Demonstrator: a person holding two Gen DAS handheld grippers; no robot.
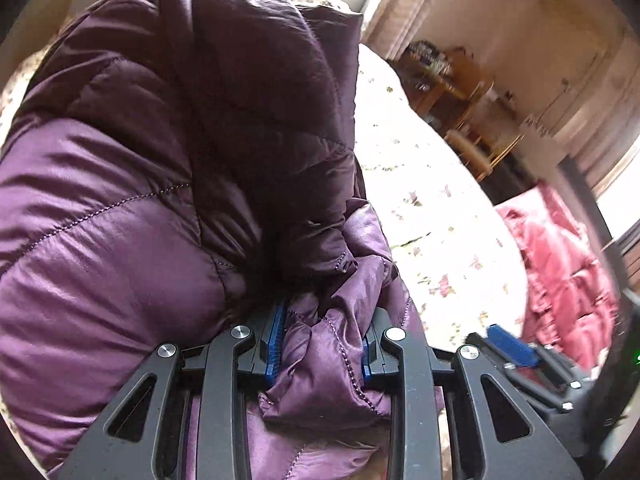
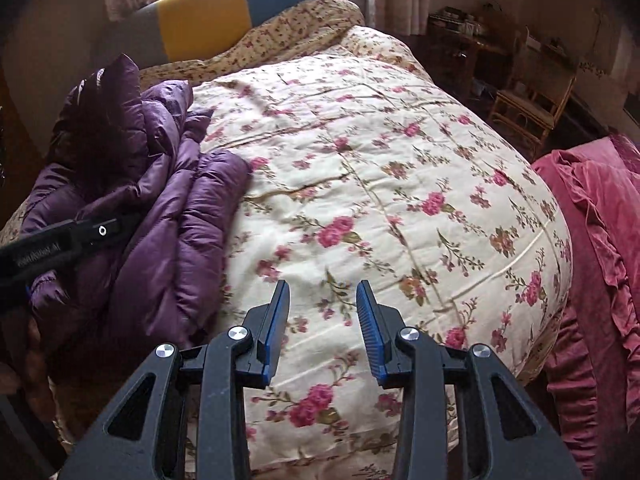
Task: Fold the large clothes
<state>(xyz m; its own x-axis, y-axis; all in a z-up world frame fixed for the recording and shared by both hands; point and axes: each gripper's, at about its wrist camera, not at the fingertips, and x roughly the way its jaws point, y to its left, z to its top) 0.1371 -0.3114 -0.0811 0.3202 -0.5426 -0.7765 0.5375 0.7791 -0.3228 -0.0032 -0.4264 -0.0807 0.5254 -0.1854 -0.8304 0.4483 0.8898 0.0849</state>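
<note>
Purple jacket (image 1: 160,184) bunched in left gripper (image 1: 324,344) (pinched); right gripper (image 2: 323,312) spread, empty.

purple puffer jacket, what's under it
The purple puffer jacket lies bunched on the floral quilt, near its left edge in the right wrist view. Whatever lies directly beneath the jacket is covered.

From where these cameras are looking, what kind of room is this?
Most likely a home bedroom. A bed with a floral quilt fills the view, backed by a yellow and blue headboard under a curtained window, and a wicker chair stands beside it. A purple puffer jacket lies on the bed.
</note>
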